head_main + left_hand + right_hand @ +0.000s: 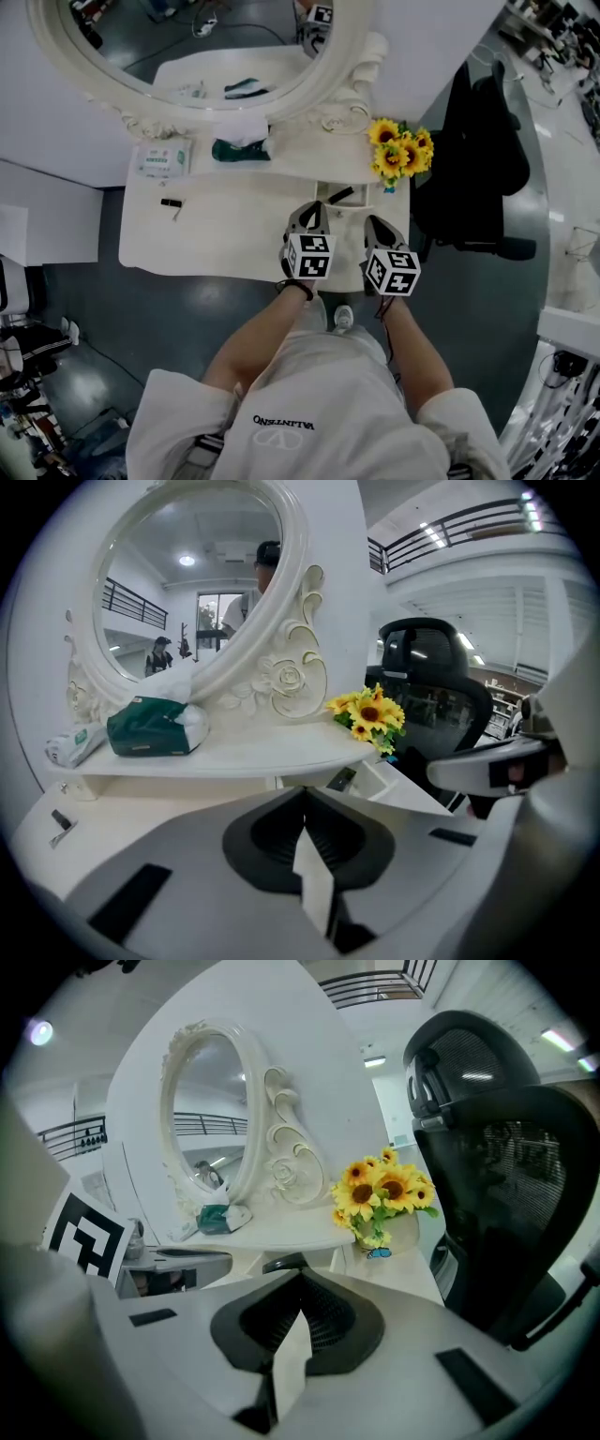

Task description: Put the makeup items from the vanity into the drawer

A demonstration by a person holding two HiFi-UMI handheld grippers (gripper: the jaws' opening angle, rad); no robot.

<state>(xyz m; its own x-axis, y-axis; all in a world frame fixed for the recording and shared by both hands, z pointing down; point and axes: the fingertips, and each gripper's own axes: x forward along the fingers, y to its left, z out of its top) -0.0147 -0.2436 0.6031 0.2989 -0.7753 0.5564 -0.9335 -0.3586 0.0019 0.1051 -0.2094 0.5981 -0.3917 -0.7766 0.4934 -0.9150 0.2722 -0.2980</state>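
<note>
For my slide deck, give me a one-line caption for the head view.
Left gripper and right gripper, both shut and empty, held at the white vanity's right end near the sunflowers.

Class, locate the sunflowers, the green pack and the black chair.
sunflowers (392,157), head view, on a yellow bloom
green pack (150,728), left gripper view, on its green side
black chair (506,1176), right gripper view, on its backrest

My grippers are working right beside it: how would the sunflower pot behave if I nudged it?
The sunflower pot would probably tip easily: its blooms spread wider than the small pot beneath. It stands at the right end of the vanity, so a rightward push might send it over the edge. It looks small and light, so even a brush may shift it.
</note>
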